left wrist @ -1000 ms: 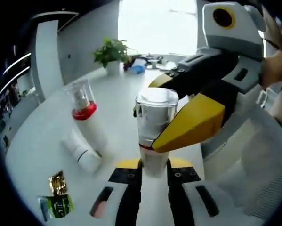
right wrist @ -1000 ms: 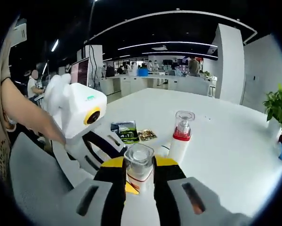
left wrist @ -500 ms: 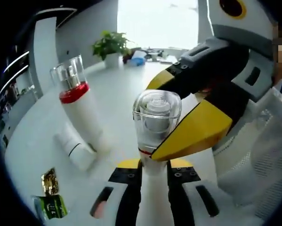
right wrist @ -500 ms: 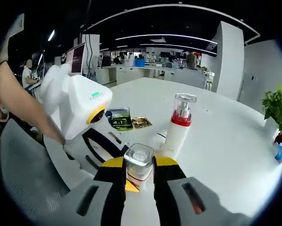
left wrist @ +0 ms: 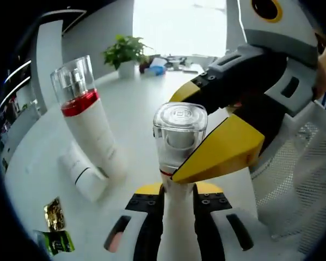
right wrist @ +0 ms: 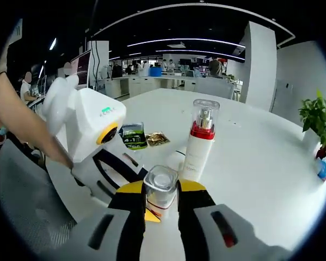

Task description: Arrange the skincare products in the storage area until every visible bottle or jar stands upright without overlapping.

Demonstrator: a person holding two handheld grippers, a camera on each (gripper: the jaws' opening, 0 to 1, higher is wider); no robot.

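White table (left wrist: 141, 103) carries one upright red-collared bottle (left wrist: 89, 122) beside a lying tube (left wrist: 84, 174), while both the left gripper (left wrist: 178, 209) and right gripper (right wrist: 161, 209) clamp a clear-capped bottle (left wrist: 178, 157), its long axis running forward between the jaws.

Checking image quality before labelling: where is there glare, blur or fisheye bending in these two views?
Left gripper view: the window is blown out white, and the standing pump bottle leans from fisheye bending. Right gripper view: evenly lit and sharp on the table; ceiling lights curve.
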